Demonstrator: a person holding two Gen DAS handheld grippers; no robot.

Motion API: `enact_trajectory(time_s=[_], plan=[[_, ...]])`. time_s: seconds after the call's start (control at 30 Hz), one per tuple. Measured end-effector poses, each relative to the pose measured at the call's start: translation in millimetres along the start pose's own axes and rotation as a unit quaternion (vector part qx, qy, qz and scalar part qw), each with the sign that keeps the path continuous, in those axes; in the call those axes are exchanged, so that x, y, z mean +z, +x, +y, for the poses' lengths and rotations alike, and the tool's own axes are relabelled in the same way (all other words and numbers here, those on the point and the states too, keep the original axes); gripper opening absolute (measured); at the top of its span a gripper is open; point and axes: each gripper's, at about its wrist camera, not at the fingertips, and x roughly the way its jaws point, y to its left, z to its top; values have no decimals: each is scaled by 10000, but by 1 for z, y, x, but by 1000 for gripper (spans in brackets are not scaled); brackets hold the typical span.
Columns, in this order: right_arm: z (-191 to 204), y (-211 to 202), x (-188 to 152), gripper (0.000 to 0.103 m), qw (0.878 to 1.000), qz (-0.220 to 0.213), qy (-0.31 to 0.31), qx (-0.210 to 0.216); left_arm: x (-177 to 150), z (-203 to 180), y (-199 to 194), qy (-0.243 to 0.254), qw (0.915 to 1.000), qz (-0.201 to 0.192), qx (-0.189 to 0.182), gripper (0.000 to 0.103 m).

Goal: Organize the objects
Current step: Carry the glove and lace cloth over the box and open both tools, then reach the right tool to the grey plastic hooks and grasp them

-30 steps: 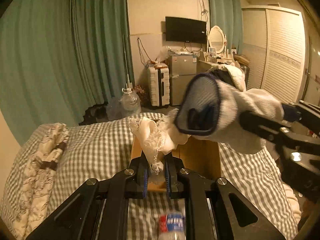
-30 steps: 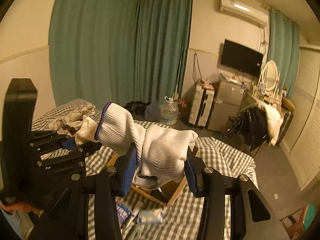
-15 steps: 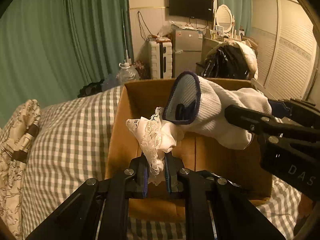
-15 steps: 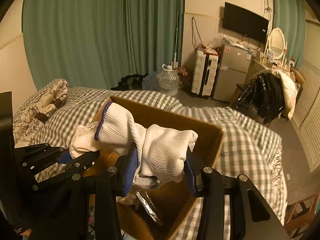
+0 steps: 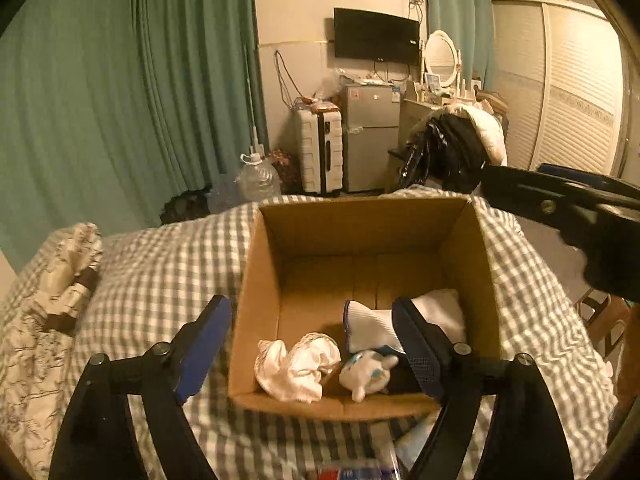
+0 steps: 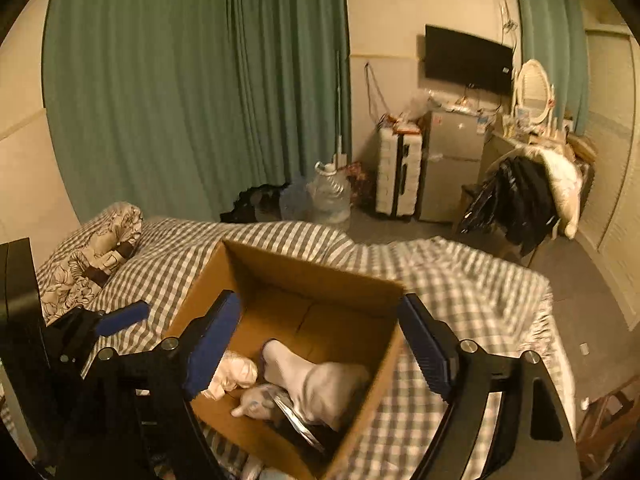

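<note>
Hovering spread wide and empty above the cardboard box (image 5: 256, 292) on the bed (image 5: 160, 272), both tongs, left (image 5: 308, 348) and right (image 6: 320, 344), look down on the white glove (image 6: 320, 384), lace cloth (image 5: 296, 364) and what seems a small toy (image 5: 366, 372) lying inside, nearest the left.

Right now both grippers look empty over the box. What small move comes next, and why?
Probably lift both grippers clear of the cardboard box and turn toward the loose items on the bed near its front edge. The white glove and lace cloth lie inside, and the left gripper and right gripper are open, holding nothing.
</note>
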Motion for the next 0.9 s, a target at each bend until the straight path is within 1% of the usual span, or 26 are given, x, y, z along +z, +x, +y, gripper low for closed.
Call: enact_trajectory(time_s=[0.03, 0.07, 0.13, 0.17, 0.23, 0.33, 0.5, 0.6, 0.63, 0.7, 0.8, 0.9], plan=[[2, -13, 3, 82, 10000, -30, -49, -66, 2, 0, -10, -12, 10000, -25, 23, 93], [3, -22, 5, 82, 9999, -44, -83, -98, 4, 0, -24, -25, 10000, -76, 40, 95], [5, -48, 9, 83, 9997, -129, -154, -163, 7, 0, -50, -24, 9998, -195, 32, 95], [8, -67, 12, 84, 9994, -196, -201, -188, 9, -1, -65, -22, 9996, -265, 10, 98], [11, -92, 15, 90, 9990, -286, -258, -230, 10, -3, -90, -23, 9993, -382, -7, 103], [18, -134, 18, 90, 9980, -412, -357, -319, 14, -7, -126, 53, 9985, -551, -52, 103], [33, -193, 15, 91, 9968, -543, -467, -353, 10, -7, -173, 97, 9976, -680, -74, 103], [39, -219, 6, 97, 9963, -628, -457, -356, -1, -4, -198, 52, 9971, -756, -60, 103], [41, -227, 1, 100, 9962, -638, -461, -363, -6, -1, -203, 15, 9971, -756, -45, 103], [44, -237, -7, 103, 9960, -645, -473, -399, -17, 3, -212, -78, 9972, -747, -39, 103], [50, -249, -30, 103, 9956, -594, -506, -514, -39, 11, -219, -266, 9971, -716, 6, 103], [56, -247, -61, 103, 9959, -489, -558, -519, -63, 18, -219, -398, 9970, -662, 85, 103]])
